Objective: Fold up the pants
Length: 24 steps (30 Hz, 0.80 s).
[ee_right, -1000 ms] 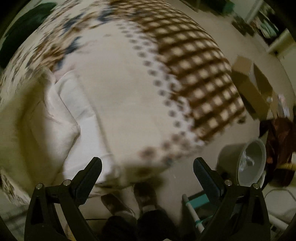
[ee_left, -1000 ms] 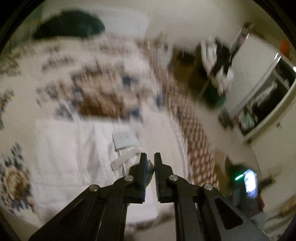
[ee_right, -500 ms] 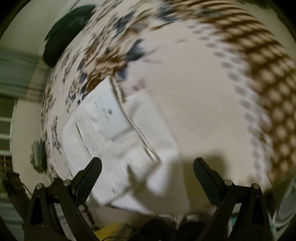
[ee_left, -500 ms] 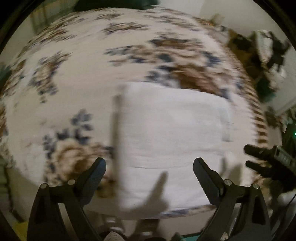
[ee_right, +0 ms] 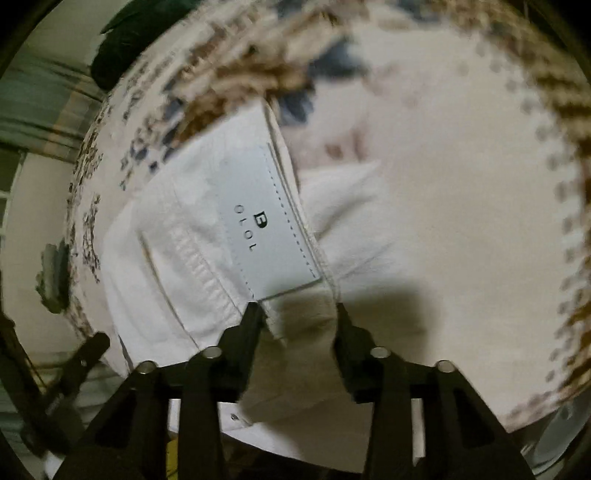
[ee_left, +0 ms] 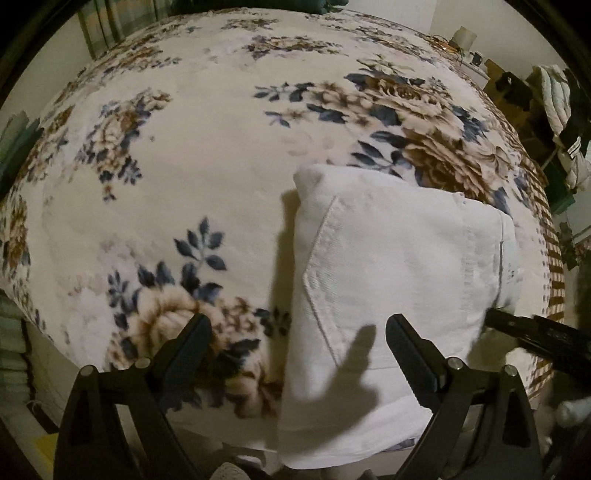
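White pants (ee_left: 399, 266) lie folded in a thick rectangle near the front edge of a bed with a floral blanket (ee_left: 177, 184). My left gripper (ee_left: 297, 328) is open and empty, hovering above the left edge of the pants. My right gripper (ee_right: 297, 314) is partly open, its jaws straddling the waistband edge of the pants (ee_right: 192, 236) just below a white brand label (ee_right: 269, 221); no grip on cloth shows. The right gripper's black fingers (ee_left: 535, 332) also show at the right side of the pants in the left wrist view.
A dark green pillow (ee_right: 136, 33) lies at the far end of the bed. Hanging clothes and clutter (ee_left: 554, 107) stand past the bed's right side. The checkered blanket border (ee_right: 569, 110) runs along the bed edge. A grey bucket rim (ee_right: 565, 439) sits on the floor.
My left gripper opened from shut and swung over to the pants' left side. My right gripper narrowed from wide open and moved down to the waistband by the label.
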{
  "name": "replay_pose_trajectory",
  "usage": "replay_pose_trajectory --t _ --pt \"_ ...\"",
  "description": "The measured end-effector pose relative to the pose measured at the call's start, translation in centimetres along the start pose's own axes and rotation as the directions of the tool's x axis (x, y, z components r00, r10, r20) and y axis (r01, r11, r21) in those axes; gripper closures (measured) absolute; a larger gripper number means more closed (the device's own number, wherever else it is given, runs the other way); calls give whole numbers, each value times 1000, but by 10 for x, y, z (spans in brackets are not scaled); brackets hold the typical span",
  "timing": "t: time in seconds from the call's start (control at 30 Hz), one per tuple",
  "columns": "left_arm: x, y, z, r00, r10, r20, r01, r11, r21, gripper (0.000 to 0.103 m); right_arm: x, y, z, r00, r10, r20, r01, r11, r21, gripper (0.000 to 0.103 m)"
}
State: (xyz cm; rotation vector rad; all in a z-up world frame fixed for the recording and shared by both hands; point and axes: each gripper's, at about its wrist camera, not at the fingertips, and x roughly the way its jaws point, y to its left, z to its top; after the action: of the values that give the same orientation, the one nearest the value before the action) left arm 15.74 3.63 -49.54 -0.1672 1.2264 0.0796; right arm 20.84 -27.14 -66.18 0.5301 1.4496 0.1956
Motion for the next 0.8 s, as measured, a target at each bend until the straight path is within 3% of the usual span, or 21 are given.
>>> replay_pose_trajectory --t 0.07,0.2,0.27,0.43,0.6,0.7,0.8 --pt "2 -1 0 1000 -17 -10 17 1000 -9 6 6 -4 10 999 30 -14 -30 999 24 56" --pt "-1 -1 0 999 -40 1 40 999 -10 6 -7 -1 5 999 28 16 -28 1000 -7 88" --pt "-3 0 0 999 -52 2 52 998 -18 6 -26 -3 -6 998 23 56 -23 1000 4 92" --pt "-10 -1 5 996 -91 4 91 996 -8 6 -97 -3 -42 985 -74 155 78 997 -20 93" --pt "-7 -9 10 995 -98 3 98 995 34 6 -147 -51 -68 963 -174 206 158 983 91 93" --pt "0 -14 13 994 -112 -10 112 993 28 6 -152 -91 -82 951 -266 161 240 957 164 93" --pt "9 -24 20 992 -124 -20 124 992 34 6 -129 -119 -83 966 -249 66 232 953 192 90"
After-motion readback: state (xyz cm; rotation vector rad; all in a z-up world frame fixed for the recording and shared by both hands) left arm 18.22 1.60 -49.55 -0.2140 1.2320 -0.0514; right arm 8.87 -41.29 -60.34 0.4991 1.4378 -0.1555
